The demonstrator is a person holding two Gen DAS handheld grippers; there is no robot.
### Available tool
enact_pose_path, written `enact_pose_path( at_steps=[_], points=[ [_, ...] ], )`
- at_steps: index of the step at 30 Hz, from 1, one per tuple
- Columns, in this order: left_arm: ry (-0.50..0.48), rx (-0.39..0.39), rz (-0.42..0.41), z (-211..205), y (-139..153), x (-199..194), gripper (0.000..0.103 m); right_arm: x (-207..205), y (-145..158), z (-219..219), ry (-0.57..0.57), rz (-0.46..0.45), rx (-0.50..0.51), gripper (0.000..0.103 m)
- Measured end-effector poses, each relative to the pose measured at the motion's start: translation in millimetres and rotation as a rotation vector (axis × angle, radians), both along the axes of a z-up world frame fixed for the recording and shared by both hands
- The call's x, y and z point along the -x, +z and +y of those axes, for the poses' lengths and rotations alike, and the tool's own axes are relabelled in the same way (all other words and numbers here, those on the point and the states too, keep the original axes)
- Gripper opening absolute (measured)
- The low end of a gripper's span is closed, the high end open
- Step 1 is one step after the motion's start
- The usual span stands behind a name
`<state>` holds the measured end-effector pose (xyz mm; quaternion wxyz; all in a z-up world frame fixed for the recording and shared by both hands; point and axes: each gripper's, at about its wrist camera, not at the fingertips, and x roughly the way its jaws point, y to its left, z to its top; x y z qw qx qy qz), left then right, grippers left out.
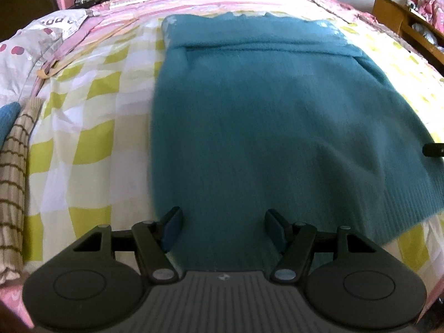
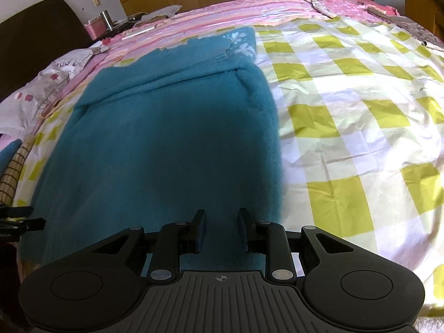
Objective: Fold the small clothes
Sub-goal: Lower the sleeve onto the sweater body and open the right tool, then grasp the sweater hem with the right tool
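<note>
A teal knit sweater lies flat on the checked bed sheet, sleeves folded across its upper part. It also shows in the right wrist view. My left gripper is open, low over the sweater's near left hem, its jaws wide apart. My right gripper is open with a narrower gap, over the sweater's near right hem. Neither holds cloth. The right gripper's tip shows at the right edge of the left view; the left gripper shows at the left edge of the right view.
A brown striped garment and another blue piece lie at the bed's left edge. A pillow and pink quilt lie beyond. A nightstand with a pink box stands far left; wooden furniture stands at right.
</note>
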<state>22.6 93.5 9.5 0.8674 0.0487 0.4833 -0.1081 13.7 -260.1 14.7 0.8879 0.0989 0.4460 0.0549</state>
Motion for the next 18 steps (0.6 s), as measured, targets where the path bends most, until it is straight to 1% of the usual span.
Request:
enact_pose_path(
  at_steps=[8, 11, 13, 18],
  points=[
    [0.022, 0.02, 0.047, 8.7, 4.7, 12.7, 0.07, 14.7, 5.3, -7.7, -0.007, 0.003, -0.03, 0.025],
    [0.049, 0.015, 0.06, 13.3, 4.3, 15.6, 0.07, 19.5, 7.1, -8.9, -0.008, 0.001, -0.04, 0.026],
    [0.067, 0.015, 0.076, 17.2, 2.5, 17.3, 0.07, 22.8, 7.1, -9.2, -0.004, -0.001, -0.043, 0.028],
    [0.08, 0.007, 0.103, 17.4, -0.6, 17.9, 0.07, 27.3, 5.7, -7.6, 0.007, 0.0, -0.047, 0.029]
  ],
)
